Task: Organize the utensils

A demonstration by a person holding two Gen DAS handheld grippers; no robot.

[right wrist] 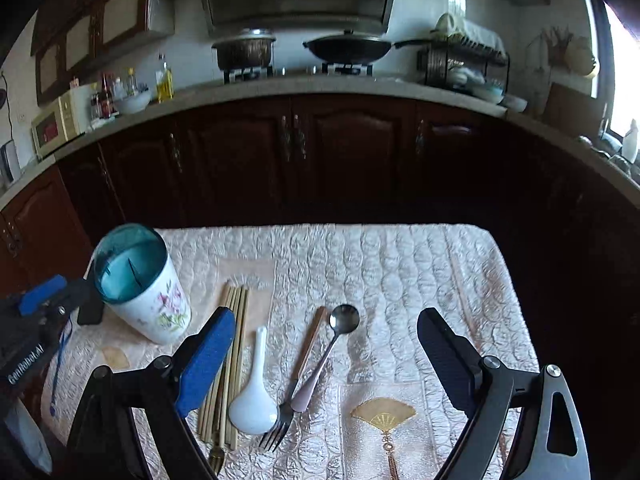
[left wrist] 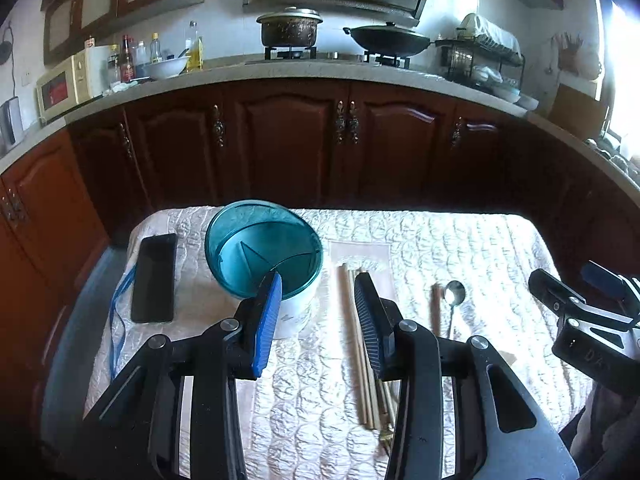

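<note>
Both grippers up over the table, nothing picked up.

My left gripper hangs spread open by the blue-rimmed utensil holder, and my right gripper gapes wide above the cutlery. On the quilted cloth, left to right: chopsticks, white soup spoon, fork, metal spoon. A phone lies left of the holder.
</note>
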